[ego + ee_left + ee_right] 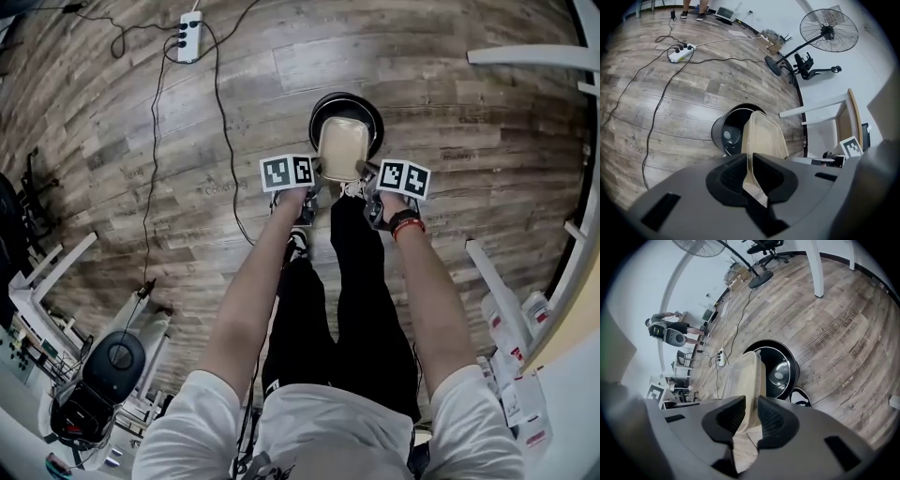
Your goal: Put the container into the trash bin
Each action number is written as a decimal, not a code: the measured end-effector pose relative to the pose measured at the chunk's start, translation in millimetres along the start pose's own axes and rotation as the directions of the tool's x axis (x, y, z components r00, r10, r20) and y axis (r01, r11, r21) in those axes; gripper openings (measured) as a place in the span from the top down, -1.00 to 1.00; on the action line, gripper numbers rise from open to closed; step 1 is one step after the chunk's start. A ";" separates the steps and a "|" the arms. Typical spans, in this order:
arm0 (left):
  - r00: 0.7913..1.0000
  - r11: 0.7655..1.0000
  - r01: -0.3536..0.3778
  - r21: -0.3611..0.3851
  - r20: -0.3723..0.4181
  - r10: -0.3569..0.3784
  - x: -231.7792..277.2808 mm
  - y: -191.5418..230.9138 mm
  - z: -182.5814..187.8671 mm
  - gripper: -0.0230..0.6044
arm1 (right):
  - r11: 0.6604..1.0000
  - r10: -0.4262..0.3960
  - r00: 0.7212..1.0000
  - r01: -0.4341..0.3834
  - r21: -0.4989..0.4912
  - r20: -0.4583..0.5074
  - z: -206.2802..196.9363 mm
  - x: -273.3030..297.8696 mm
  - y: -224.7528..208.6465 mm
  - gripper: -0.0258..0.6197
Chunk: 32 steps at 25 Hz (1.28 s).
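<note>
Both claws were on the job here. The left gripper [751, 177] had its jaws pinched down to a narrow slit, clamped on the thin edge of the beige plastic container [765, 136], with the rim wedged right between the pads. The right gripper [750, 420] stood a touch wider, yet the opposite edge of the container [743, 380] filled that gap too, gripped on both sides.

From the head view, the left gripper [317, 180] and the right gripper [367, 182] flanked the container [342, 148], each marker cube facing up, arms stretched forward and down. The container hung between them directly over the mouth of the round black trash bin [323, 108], covering most of the opening. Whether it touched the rim could not be told.

In the left gripper view the container's far end overlapped the near side of the trash bin [723, 133], which stood on the wooden floor [670, 108]. In the right gripper view the trash bin [783, 358] gaped just beyond the container, and a black-and-white shoe [802, 398] sat just beside its base. A white power strip [189, 36] lay well apart on the floor.
</note>
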<state>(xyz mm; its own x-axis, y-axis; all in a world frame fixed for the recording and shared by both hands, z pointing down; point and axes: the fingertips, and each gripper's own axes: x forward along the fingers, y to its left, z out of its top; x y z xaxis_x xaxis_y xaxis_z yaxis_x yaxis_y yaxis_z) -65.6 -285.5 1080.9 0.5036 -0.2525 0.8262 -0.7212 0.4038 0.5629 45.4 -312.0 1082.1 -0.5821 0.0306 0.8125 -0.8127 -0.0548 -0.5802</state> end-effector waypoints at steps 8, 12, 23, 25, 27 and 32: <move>1.000 0.999 0.003 -0.036 -0.006 -0.003 31.8 15.2 1.0 0.75 | 1.000 -0.010 1.000 0.010 0.009 -0.002 8.0 21.9 -22.1 0.63; 1.000 0.998 0.003 -0.066 -0.003 -0.004 45.1 27.3 5.2 0.75 | 1.000 -0.024 1.000 0.024 0.002 0.001 14.7 37.9 -28.1 0.63; 0.999 0.997 -0.027 -0.075 0.031 0.029 77.7 49.1 24.0 0.75 | 0.997 -0.063 0.998 0.061 0.046 0.030 33.7 78.6 -49.6 0.63; 0.999 0.997 -0.037 -0.071 0.029 0.040 80.7 51.8 28.2 0.75 | 0.997 -0.062 0.997 0.060 0.058 0.035 36.0 83.2 -50.7 0.63; 0.998 0.997 -0.046 -0.062 0.028 0.047 83.3 53.3 31.3 0.75 | 0.996 -0.066 0.997 0.064 0.064 0.039 38.2 86.7 -51.9 0.63; 0.997 0.997 -0.072 -0.008 0.002 0.072 89.6 54.6 32.1 0.72 | 0.994 -0.088 0.995 0.084 0.066 0.048 43.9 90.7 -56.2 0.63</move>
<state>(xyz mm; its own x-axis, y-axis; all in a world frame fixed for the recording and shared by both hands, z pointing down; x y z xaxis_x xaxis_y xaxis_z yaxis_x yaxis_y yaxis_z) -75.1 -314.2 1186.4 0.4496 -0.2245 0.8646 -0.7518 0.4275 0.5020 39.4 -350.0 1190.9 -0.5068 -0.0124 0.8620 -0.8553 -0.1175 -0.5046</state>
